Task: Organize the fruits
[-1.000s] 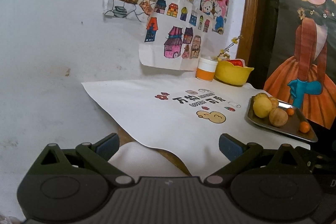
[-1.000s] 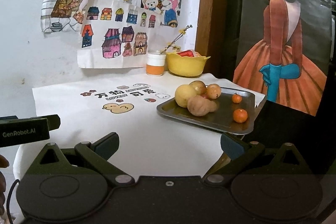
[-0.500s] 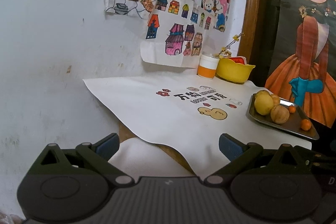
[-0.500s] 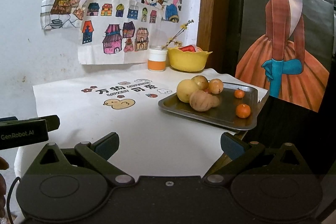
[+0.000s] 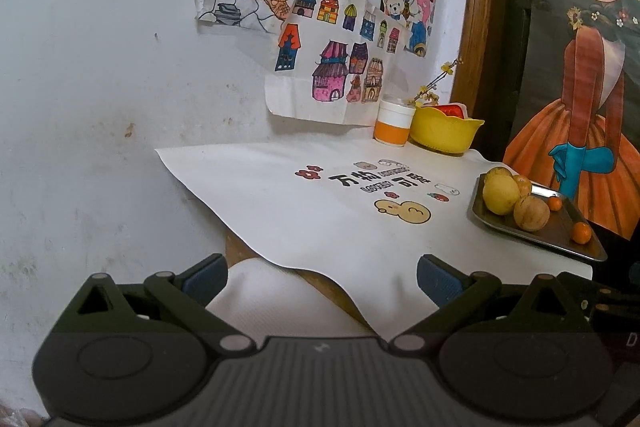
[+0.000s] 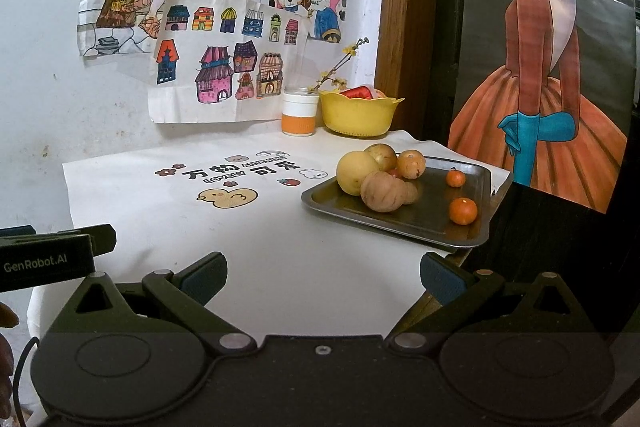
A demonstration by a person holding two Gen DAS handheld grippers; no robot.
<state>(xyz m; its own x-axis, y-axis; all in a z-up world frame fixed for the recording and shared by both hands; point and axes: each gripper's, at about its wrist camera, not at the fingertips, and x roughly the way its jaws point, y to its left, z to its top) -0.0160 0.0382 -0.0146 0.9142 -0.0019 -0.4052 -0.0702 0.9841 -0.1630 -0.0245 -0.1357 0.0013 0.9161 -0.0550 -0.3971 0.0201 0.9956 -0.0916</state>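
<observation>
Hovering tongs [image 6: 323,277] agape, fruit tray [image 6: 400,219] ahead-right

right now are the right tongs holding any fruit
No, the right tongs are open and empty, and the fruit, such as the yellow pear, lies on the metal tray.

Our grippers [image 5: 322,277] [image 6: 323,277] are dark grey with blue pads [image 6: 206,273], silver screws, and white "GenRobot.AI" lettering.

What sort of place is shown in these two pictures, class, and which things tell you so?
Probably a room in a home. Hand-coloured children's drawings are stuck to a scuffed white wall, a printed cloth covers a small table, and a metal tray of fruit sits beside a yellow bowl.
</observation>
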